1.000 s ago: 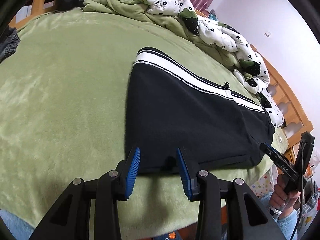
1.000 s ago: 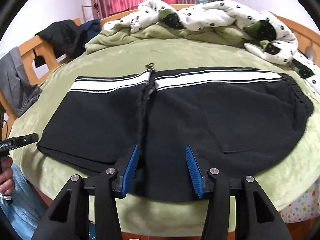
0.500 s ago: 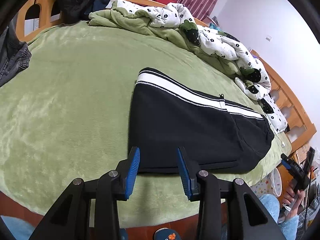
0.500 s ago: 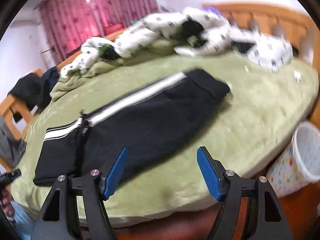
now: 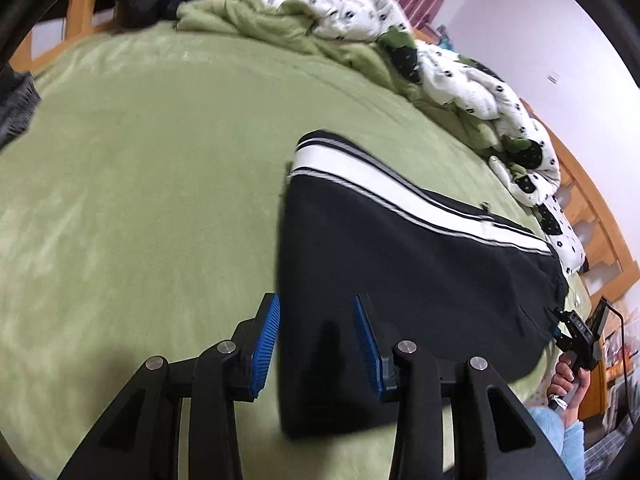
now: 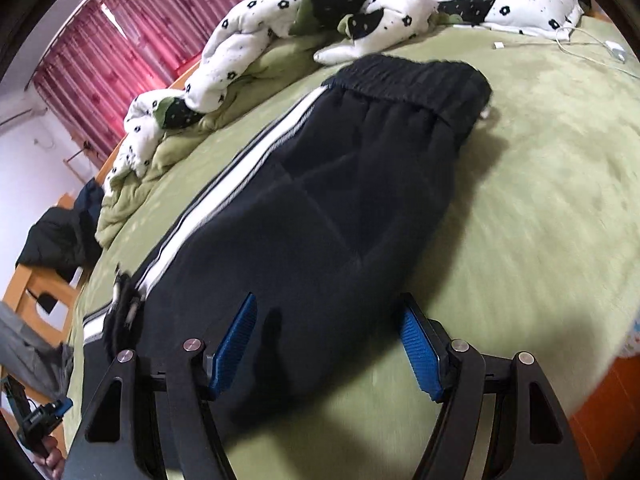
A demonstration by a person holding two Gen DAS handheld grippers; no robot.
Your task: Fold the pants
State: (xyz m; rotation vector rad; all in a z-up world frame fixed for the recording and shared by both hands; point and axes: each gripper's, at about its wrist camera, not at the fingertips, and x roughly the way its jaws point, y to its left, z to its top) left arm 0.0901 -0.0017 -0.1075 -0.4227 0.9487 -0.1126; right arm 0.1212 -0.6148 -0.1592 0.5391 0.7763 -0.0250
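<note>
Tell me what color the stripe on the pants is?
White stripe on the pants; clearest in left wrist view.

Bedroom: bed (image 5: 160, 160), rumpled duvet (image 6: 280, 20), curtains (image 6: 120, 48)

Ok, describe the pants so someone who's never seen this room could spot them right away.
Start at the big bed covered by a green blanket. The pants lie flat on it, near the front edge. They are black with a white side stripe, unlike the white flowered quilt bunched behind.
</note>
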